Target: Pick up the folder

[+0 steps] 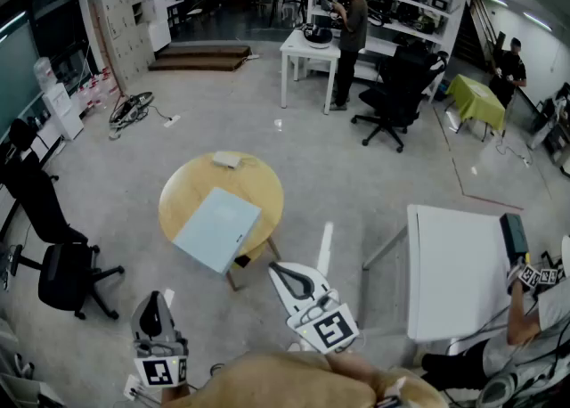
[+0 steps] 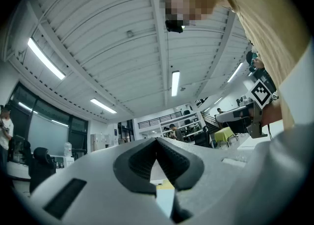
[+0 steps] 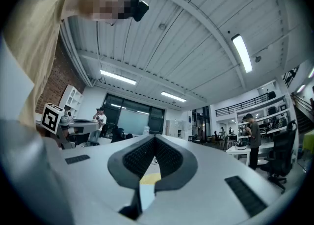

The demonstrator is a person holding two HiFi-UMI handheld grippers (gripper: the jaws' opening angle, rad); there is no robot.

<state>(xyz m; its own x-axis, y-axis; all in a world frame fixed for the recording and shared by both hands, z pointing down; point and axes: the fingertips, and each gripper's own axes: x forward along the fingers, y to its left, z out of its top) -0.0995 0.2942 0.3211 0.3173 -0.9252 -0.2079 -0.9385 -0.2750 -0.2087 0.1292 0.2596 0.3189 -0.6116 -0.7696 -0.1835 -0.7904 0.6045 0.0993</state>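
Observation:
A pale blue folder [image 1: 216, 228] lies on the round wooden table [image 1: 191, 188], with its near corner hanging over the table's front edge. My left gripper [image 1: 152, 297] hovers low at the left, short of the table, shut and empty. My right gripper [image 1: 280, 270] is just off the table's near right side, close to the folder's corner, also shut with nothing in it. In the left gripper view the pads [image 2: 142, 160] meet at the tip, and a sliver of the folder [image 2: 164, 202] shows below them. The right gripper view shows closed pads [image 3: 137, 157] above the table's yellow top [image 3: 149, 176].
A small white object [image 1: 226, 159] sits at the round table's far edge. A white table [image 1: 459, 273] stands to the right, with a seated person [image 1: 534, 308] beside it. Black office chairs [image 1: 62, 264] stand at the left. Further back are a desk [image 1: 312, 50], a standing person [image 1: 350, 28] and another chair [image 1: 396, 94].

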